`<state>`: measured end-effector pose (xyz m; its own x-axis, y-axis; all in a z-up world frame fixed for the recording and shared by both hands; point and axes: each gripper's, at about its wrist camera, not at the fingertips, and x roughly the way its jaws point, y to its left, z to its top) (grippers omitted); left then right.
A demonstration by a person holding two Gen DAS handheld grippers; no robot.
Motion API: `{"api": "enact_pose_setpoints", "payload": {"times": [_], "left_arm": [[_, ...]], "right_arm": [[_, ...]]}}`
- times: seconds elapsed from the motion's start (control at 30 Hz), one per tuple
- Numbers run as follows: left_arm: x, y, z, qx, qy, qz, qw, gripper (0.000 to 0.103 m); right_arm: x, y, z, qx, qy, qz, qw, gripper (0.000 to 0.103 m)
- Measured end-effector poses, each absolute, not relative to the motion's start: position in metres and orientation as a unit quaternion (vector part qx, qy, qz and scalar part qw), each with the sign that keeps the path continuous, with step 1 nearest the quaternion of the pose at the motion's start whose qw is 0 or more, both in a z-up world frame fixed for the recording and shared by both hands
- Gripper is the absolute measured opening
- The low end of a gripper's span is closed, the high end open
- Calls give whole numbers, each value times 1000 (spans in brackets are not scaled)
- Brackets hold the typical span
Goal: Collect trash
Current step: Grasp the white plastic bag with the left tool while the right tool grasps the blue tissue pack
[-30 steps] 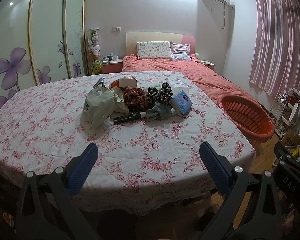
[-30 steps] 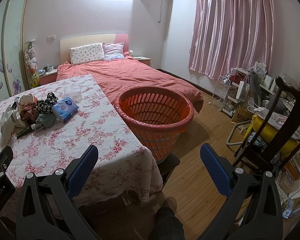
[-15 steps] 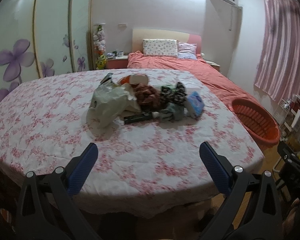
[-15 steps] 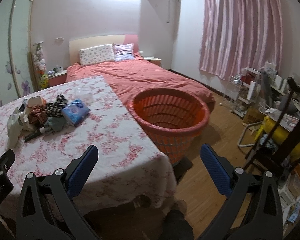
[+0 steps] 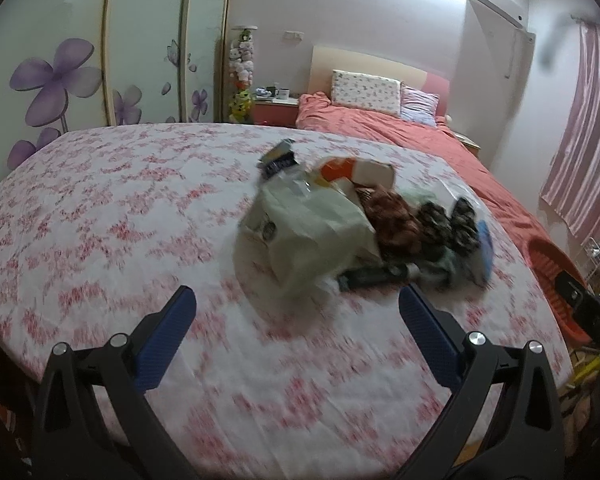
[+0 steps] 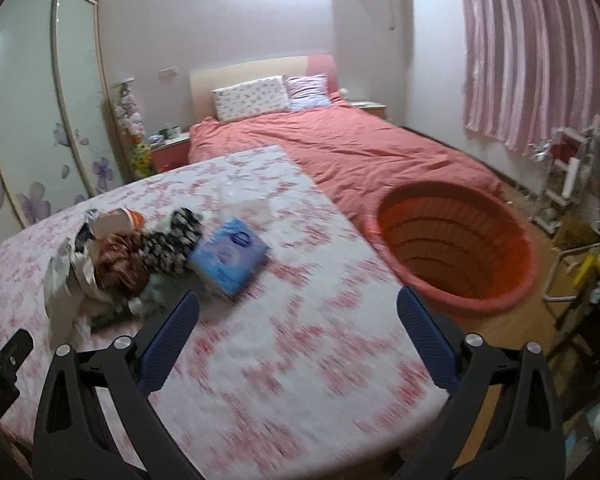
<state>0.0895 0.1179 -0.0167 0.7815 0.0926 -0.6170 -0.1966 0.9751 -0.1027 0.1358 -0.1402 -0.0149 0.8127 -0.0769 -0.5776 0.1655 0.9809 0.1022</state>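
Observation:
A pile of trash lies on the floral tablecloth [image 5: 100, 220]: a pale plastic bag [image 5: 312, 228], a brown crumpled cloth [image 5: 392, 216], a dark patterned cloth [image 5: 448, 224], a dark tube [image 5: 372, 276] and a blue packet [image 6: 230, 256]. My left gripper [image 5: 298, 320] is open and empty just in front of the plastic bag. My right gripper [image 6: 298, 328] is open and empty above the table, right of the pile [image 6: 116, 264]. An orange basket [image 6: 456, 248] stands on the floor to the table's right.
A bed with a red cover [image 6: 360, 152] lies beyond the table. A wardrobe with flower doors [image 5: 80, 60] is at the left. Pink curtains [image 6: 540, 52], a white rack [image 6: 564, 176] and a dark chair fill the right side.
Both grippers have moved forward over the table toward the pile, which looks larger and closer. The views are blurred by motion. Both grippers stay open.

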Motion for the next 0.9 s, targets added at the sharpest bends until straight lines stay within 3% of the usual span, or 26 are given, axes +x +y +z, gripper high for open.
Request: {"api": "enact_pose_setpoints", "payload": {"times": [0.13,0.37,0.63,0.7,0.77,0.9], "left_arm": [[110,128,-16,-83,322,82,939,99],[142,138,-20,-98,337,79,933,99],[157,142,-28,-91,344,80,931,99],[159,144,-29,-92,345,80,930,99],[160,145,-30,-95,346,79,930,99],[164,143,-29,-98,347,72,930,99]], "right_arm": [[170,-136,-17,92,316,-44,943,88],[222,-139,-32,159,371,-22,915,87],[225,-132,-54,158,425,-20,891,87],[222,-130,-55,155,428,-17,890,79],[218,-128,-55,137,429,-22,893,63],[223,-127,-56,113,430,-31,895,58]]}}
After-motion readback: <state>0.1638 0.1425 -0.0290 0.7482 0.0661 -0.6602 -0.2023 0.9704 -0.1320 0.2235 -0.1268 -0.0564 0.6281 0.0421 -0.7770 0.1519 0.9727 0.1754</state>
